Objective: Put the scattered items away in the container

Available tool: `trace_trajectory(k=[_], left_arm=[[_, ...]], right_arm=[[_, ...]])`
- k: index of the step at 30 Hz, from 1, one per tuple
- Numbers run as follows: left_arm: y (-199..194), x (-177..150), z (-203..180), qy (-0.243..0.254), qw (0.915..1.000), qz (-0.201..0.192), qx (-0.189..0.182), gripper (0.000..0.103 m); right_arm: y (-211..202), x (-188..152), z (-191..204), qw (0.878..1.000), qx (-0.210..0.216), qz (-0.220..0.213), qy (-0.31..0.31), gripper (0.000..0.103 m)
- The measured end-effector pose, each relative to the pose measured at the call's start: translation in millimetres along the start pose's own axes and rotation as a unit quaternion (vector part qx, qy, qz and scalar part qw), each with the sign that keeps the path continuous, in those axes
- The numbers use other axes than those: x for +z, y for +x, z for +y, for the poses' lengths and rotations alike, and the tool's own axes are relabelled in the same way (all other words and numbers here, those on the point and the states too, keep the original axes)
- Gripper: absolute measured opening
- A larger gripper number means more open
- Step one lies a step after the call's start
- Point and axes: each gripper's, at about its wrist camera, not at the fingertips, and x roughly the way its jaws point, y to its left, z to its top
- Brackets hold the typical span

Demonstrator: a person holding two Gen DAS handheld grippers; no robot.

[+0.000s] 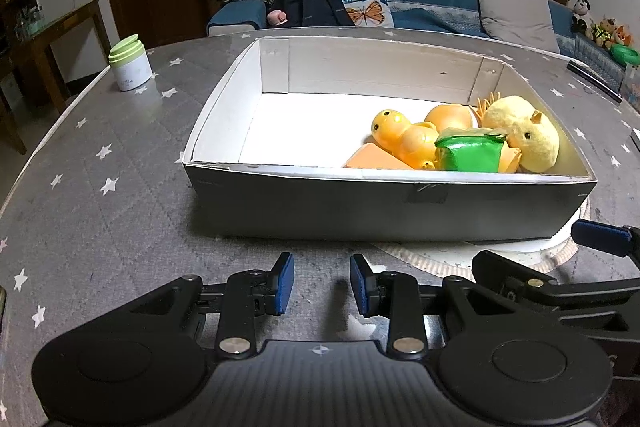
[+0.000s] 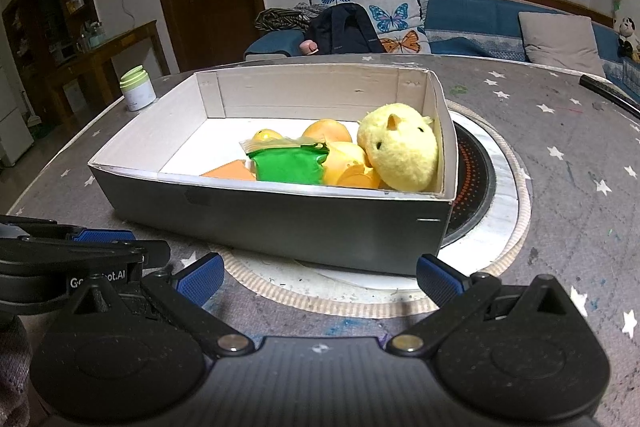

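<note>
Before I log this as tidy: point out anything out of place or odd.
One straggler: a white jar with a green lid stands on the table left of the box, not in it. The toys are piled in the box's right end. Both grippers are empty.

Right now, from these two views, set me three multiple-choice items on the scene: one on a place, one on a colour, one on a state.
1. Where does the plush lie in the box?
A. at the end farthest from the jar
B. at the end beside the jar
C. outside it, on the table

2. What colour is the jar lid?
A. blue
B. light green
C. red

3. How do the two grippers stand?
A. both shut on toys
B. one holds the pouch
C. both open and empty

Key: 1 A, the plush sits at the box's right end while the jar stands off to the left. 2 B, the lid is pale green on a white body. 3 C, the left gripper and the right gripper show bare table between their pads, and the pouch lies in the box.
</note>
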Motion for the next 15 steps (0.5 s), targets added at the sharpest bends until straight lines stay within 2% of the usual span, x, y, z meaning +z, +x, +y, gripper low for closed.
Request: trace_trajectory(k=[15], left_arm=[[5.6,2.2,1.6,-0.002,1.0000,0.006,-0.002,0.033]], right_arm=[[4.8,0.9,-0.1,1.000,-0.002,0.006,0.003,0.103]])
